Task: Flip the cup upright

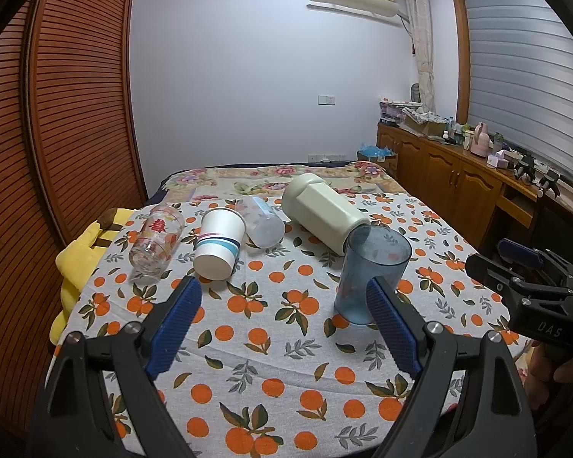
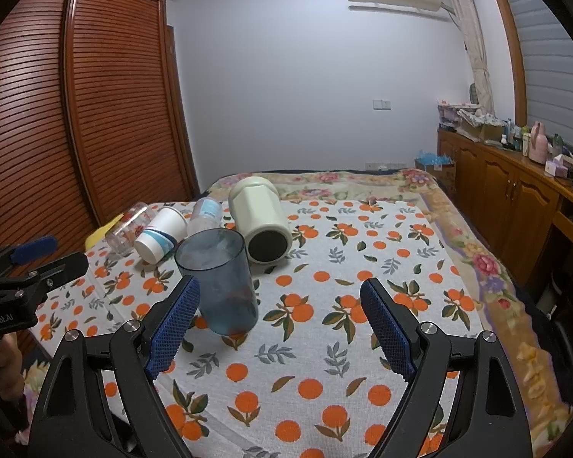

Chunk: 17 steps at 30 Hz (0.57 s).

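A translucent blue cup (image 1: 370, 271) stands upright, mouth up, on the orange-print cloth (image 1: 271, 343); it also shows in the right wrist view (image 2: 219, 280). My left gripper (image 1: 286, 324) is open and empty, its right finger just in front of the cup. My right gripper (image 2: 279, 324) is open and empty, its left finger beside the cup. Behind lie a clear printed glass (image 1: 156, 242), a striped paper cup (image 1: 219, 242), a frosted plastic cup (image 1: 263, 221) and a cream jar (image 1: 324, 213), all on their sides.
A yellow plush toy (image 1: 76, 263) lies at the cloth's left edge. A slatted wooden wardrobe (image 1: 57, 114) stands left. A cluttered wooden sideboard (image 1: 458, 168) runs along the right. The other gripper (image 1: 527, 286) shows at the right edge.
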{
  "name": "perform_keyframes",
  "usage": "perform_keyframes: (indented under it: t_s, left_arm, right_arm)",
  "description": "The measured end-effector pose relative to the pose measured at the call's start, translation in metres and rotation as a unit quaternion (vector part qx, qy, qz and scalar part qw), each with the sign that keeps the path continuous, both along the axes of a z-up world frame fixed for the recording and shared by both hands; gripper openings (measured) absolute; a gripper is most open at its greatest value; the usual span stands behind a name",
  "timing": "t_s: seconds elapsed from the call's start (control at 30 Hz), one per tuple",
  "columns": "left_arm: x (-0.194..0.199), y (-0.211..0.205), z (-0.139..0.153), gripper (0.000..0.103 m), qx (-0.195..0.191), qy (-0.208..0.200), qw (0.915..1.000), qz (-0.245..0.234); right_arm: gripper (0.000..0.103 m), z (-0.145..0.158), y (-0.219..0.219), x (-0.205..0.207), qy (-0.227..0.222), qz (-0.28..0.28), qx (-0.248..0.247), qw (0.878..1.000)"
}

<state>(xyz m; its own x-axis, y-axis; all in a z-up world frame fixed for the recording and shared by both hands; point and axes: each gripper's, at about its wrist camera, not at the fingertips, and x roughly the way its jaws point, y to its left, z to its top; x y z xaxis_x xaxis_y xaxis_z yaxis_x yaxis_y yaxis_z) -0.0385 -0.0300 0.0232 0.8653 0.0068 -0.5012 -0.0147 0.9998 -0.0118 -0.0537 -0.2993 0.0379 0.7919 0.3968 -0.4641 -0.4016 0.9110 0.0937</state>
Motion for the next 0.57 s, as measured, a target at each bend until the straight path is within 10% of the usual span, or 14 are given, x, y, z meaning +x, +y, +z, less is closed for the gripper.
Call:
perform_keyframes:
  t_s: [0.57]
  left_arm:
    - [-0.0011, 0.0000, 0.0013, 0.089, 0.000, 0.000, 1.0000, -0.001]
  right_arm:
    - [0.088, -0.0010, -0.0004, -0.0007, 0.000, 0.000, 0.000, 1.000]
